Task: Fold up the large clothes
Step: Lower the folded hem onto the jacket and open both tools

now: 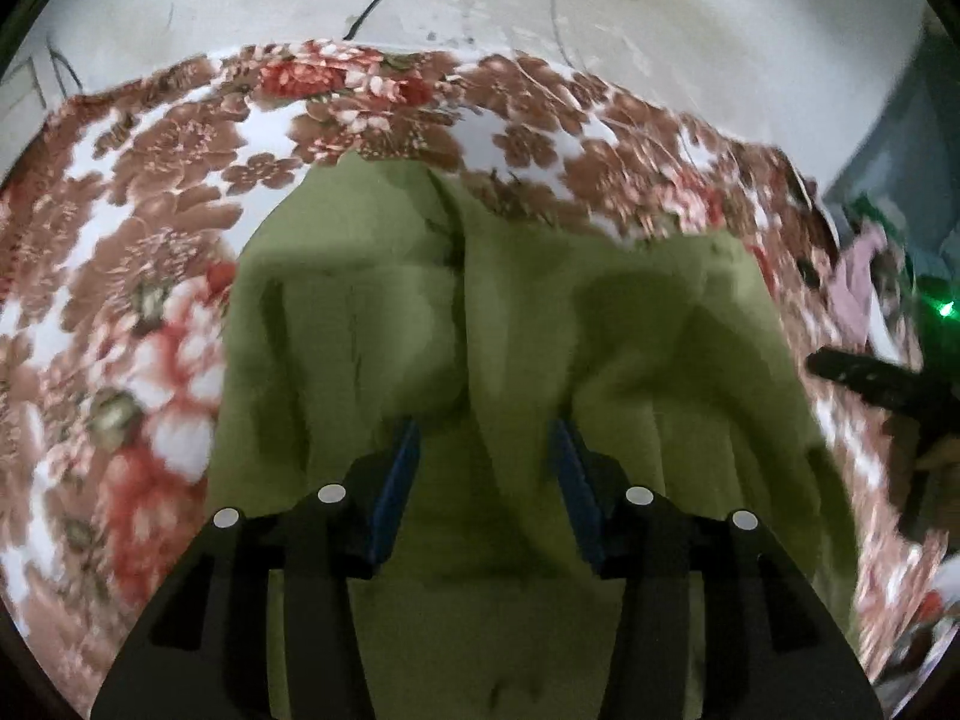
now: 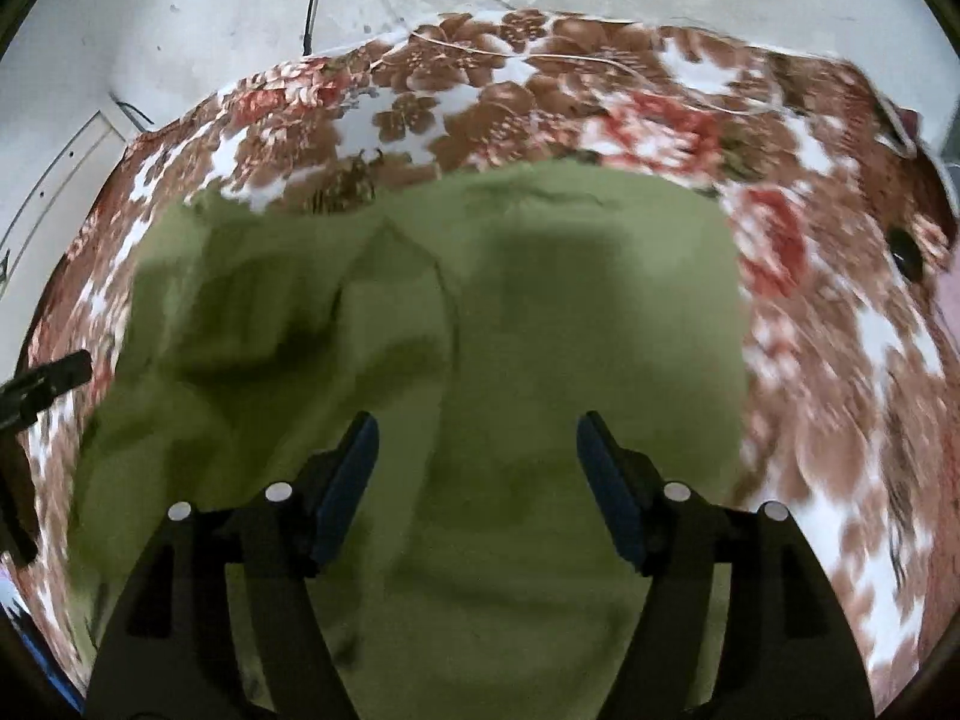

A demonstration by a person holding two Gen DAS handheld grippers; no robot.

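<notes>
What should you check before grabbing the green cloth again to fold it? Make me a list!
1. Left gripper open: ok, blue pads apart, nothing pinched.
2. Right gripper open: ok, pads apart and wider than the left.
3. Olive-green cloth garment lies on the floral-patterned bedsheet: ok.
4. Garment smooth enough to fold: not ok, a raised ridge and creases run down it in the left wrist view.
5. Both grippers over the garment: ok, green cloth fills the gap between each pair of fingers.
6. An edge or corner within reach to grab: cannot tell, the near edge is hidden under the grippers.
</notes>
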